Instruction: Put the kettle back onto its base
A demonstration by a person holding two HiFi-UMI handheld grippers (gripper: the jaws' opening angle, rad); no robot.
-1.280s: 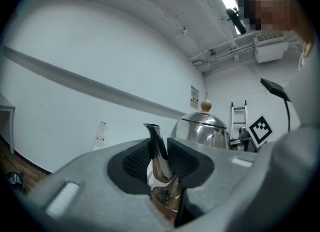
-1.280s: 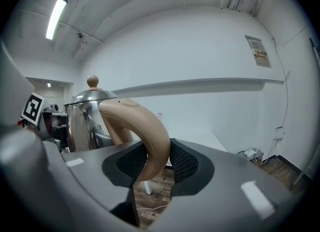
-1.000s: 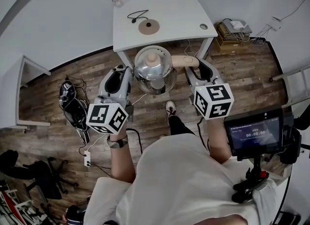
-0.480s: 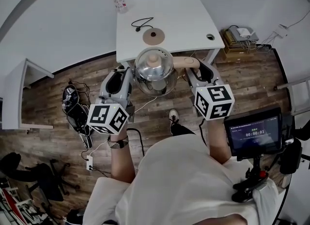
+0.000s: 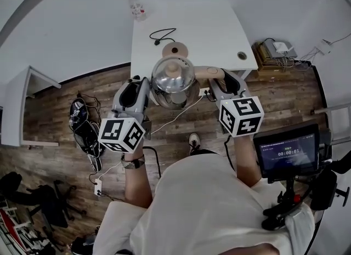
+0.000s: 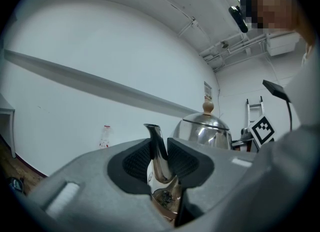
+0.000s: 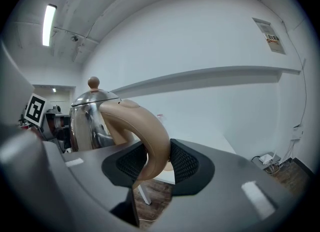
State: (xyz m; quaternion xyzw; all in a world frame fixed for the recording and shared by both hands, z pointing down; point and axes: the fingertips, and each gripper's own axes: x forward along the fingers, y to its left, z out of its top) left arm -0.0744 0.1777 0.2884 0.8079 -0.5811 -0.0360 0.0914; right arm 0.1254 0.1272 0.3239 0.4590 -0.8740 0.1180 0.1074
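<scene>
A shiny steel kettle [image 5: 173, 80] with a tan lid knob and a tan handle [image 5: 209, 72] hangs in the air at the white table's [image 5: 219, 29] near edge, carried between both grippers. My left gripper [image 6: 161, 160] is shut on the kettle's thin spout [image 6: 157, 148]. My right gripper [image 7: 156, 162] is shut on the tan handle [image 7: 145, 136]. The round tan kettle base [image 5: 177, 48] lies on the table just beyond the kettle, its black cord [image 5: 161, 34] coiled behind it.
A clear bottle [image 5: 136, 4] stands at the table's far left corner. The table has a cable hole [image 5: 242, 55] at its right. Below lie a wooden floor, loose cables and a bag [image 5: 82, 125] at left, boxes [image 5: 271, 54] at right, and a screen on a stand [image 5: 288, 152].
Both grippers and the kettle have moved forward toward the table; the kettle now reaches the table's near edge, close to the base.
</scene>
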